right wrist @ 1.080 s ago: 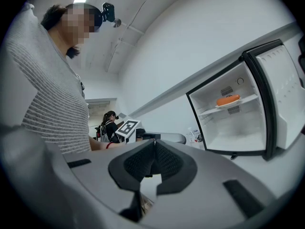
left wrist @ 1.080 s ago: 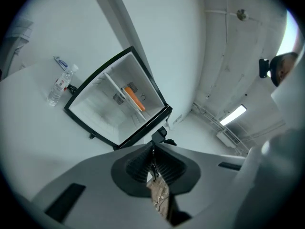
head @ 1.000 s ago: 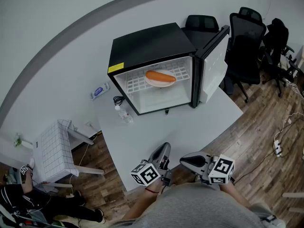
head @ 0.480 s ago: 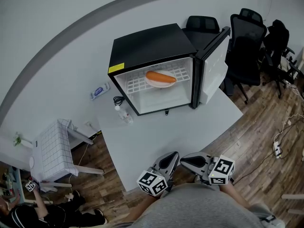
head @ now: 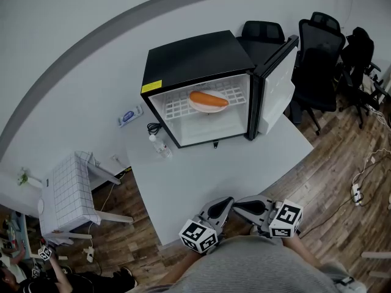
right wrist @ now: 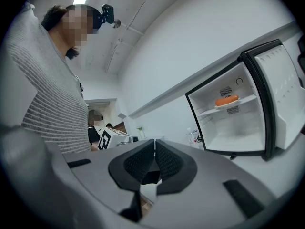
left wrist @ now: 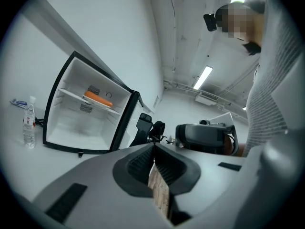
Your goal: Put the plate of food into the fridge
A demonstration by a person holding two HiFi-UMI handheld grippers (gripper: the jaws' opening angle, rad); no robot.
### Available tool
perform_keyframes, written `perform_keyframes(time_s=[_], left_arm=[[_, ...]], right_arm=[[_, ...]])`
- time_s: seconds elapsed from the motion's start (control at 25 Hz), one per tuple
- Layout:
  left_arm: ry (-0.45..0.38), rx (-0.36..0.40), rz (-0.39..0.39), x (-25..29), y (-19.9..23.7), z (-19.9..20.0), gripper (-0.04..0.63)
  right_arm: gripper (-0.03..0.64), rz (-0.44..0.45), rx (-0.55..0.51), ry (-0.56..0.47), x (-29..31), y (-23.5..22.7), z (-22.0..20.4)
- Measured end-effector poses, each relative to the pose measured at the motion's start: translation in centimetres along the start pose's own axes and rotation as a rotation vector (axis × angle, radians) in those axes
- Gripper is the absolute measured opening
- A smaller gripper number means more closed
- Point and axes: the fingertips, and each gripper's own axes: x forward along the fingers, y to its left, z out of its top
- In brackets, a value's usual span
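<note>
A black mini fridge (head: 195, 60) stands at the far side of the white table (head: 208, 176) with its door (head: 278, 81) swung open to the right. On its wire shelf rests a white plate (head: 208, 104) carrying an orange sausage-like food (head: 208, 98); the same plate (left wrist: 97, 99) (right wrist: 227, 101) shows in both gripper views. My left gripper (head: 225, 202) and right gripper (head: 237, 205) are both shut and empty, held close to my body at the table's near edge, tips nearly touching, far from the fridge.
A clear water bottle (head: 160, 146) and a black cable (head: 153, 128) lie left of the fridge, with a small blue pack (head: 128, 116) further back. Black office chairs (head: 317, 47) stand to the right. A white checked stool (head: 67, 191) sits on the wood floor at left.
The left gripper has drawn back toward my body and shifted right, closer to the right gripper. The right gripper has hardly moved. A person at the lower left has moved mostly out of view.
</note>
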Motion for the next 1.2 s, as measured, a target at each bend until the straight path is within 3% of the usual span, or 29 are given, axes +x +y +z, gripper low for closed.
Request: perform_keyframes(time_s=[0.72, 1.2], left_arm=[[0.029, -0.011, 0.002, 0.45, 0.12, -0.53, 0.012], [0.049, -0.015, -0.007, 0.83, 0.13, -0.91, 0.011]], right_arm=[[0.014, -0.042, -0.086, 0.025, -0.16, -0.35, -0.13], [0.014, -0.048, -0.076, 0.018, -0.29, -0.62, -0.17]])
